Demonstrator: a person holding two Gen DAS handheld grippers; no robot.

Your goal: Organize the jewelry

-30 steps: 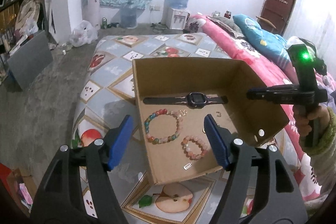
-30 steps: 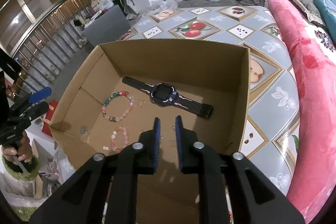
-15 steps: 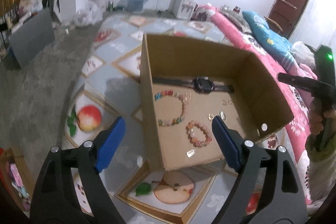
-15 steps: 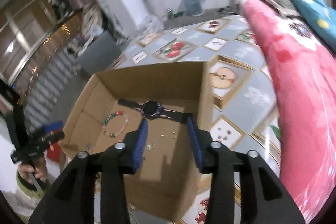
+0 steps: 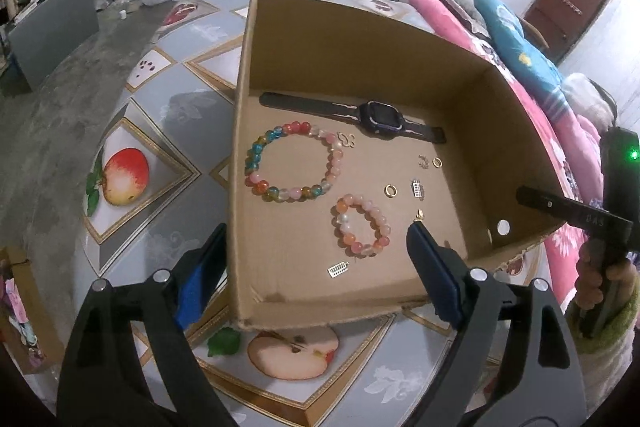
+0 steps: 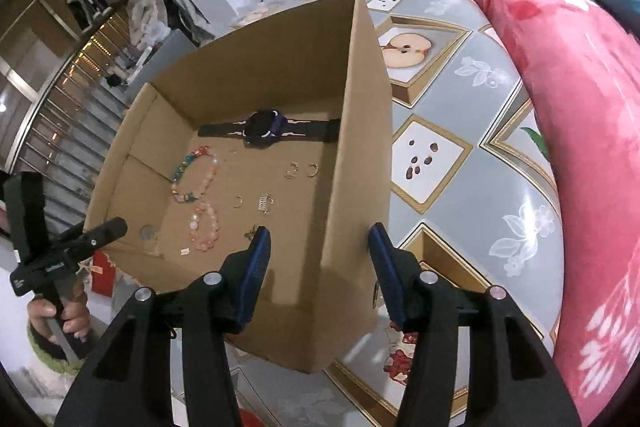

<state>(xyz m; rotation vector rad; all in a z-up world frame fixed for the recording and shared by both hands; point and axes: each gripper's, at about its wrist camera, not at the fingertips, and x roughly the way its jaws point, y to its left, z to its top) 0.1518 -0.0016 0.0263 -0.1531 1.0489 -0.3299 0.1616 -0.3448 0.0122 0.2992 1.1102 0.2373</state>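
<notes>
Both grippers are now spread wide and hold nothing. The right gripper (image 6: 320, 259), which was almost closed inside the cardboard box (image 5: 360, 39) a second ago, has pulled back and now straddles the box's right wall. The left gripper (image 5: 316, 267) has come closer and straddles the left wall. In the box lie the watch (image 5: 380, 117), the large bracelet (image 5: 260, 151), the small bracelet (image 5: 374, 215) and several small earrings (unmoved).

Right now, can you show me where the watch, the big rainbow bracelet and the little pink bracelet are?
smartwatch (image 5: 379, 115), left wrist view, on its dark screen.
multicolored bead bracelet (image 5: 256, 149), left wrist view, blue beads.
pink bead bracelet (image 5: 381, 219), left wrist view, right-side beads.
</notes>
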